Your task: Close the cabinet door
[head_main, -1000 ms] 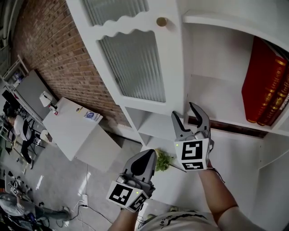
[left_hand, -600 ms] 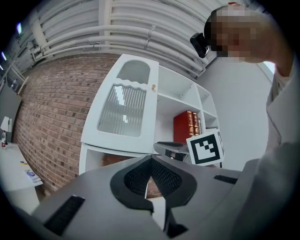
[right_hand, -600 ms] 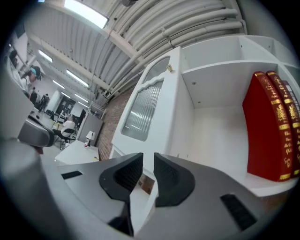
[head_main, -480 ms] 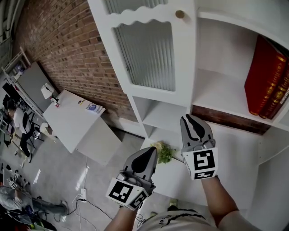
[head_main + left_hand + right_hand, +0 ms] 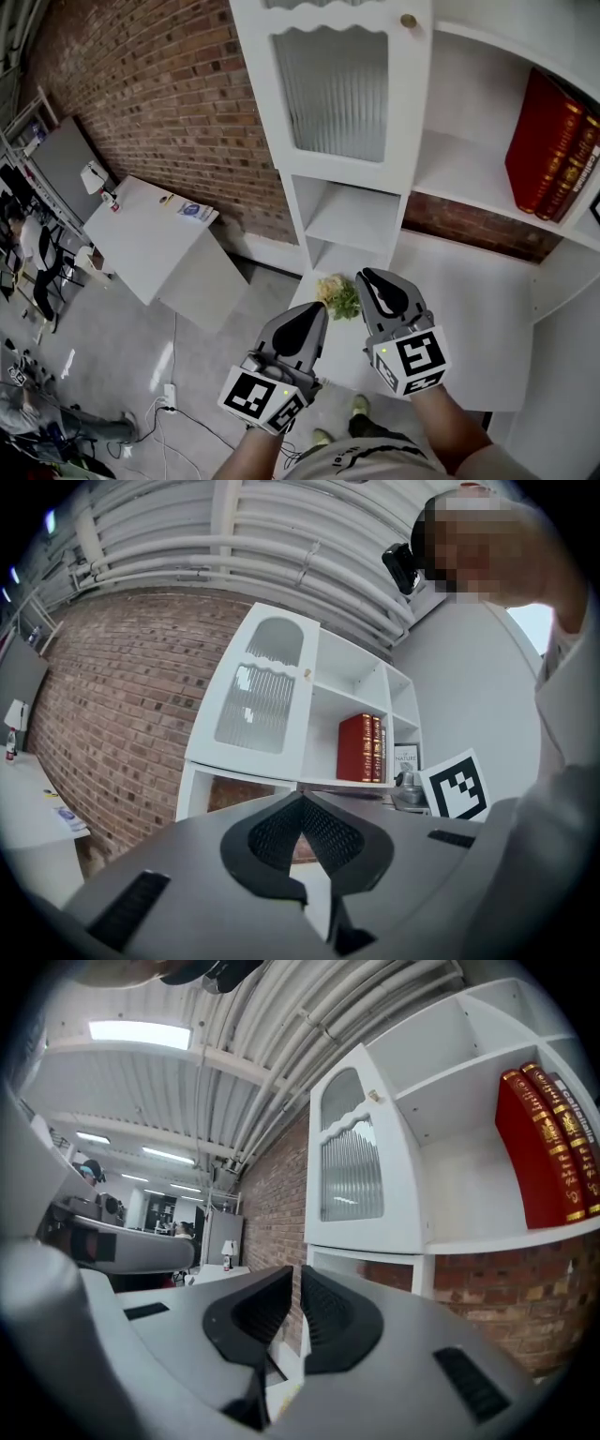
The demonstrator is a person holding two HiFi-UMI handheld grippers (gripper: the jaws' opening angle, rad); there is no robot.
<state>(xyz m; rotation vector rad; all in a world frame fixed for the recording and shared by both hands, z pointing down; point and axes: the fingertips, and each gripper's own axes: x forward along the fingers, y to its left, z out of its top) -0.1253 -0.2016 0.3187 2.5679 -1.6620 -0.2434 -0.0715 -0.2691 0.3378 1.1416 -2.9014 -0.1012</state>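
Observation:
The white cabinet door (image 5: 333, 89) with ribbed glass and a round knob (image 5: 408, 21) lies flat over the cabinet's left section. It also shows in the left gripper view as the door (image 5: 258, 700) and in the right gripper view as the door (image 5: 352, 1162). Both grippers hang well short of it, touching nothing. My left gripper (image 5: 317, 314) is shut and empty, with its tips (image 5: 300, 799) meeting. The jaws of my right gripper (image 5: 366, 277) are closing, with only a thin slit left at the tips (image 5: 295, 1274) and nothing between them.
Red books (image 5: 548, 159) stand on the open shelf to the door's right. A green leafy bunch (image 5: 339, 295) lies on the white counter (image 5: 469, 309) below, just ahead of the grippers. A white table (image 5: 150, 248) stands by the brick wall (image 5: 159, 84) at left.
My right gripper has pulled back from the door's edge and down, and its jaws went from wide open to almost together. The left gripper drew back a little and stayed shut.

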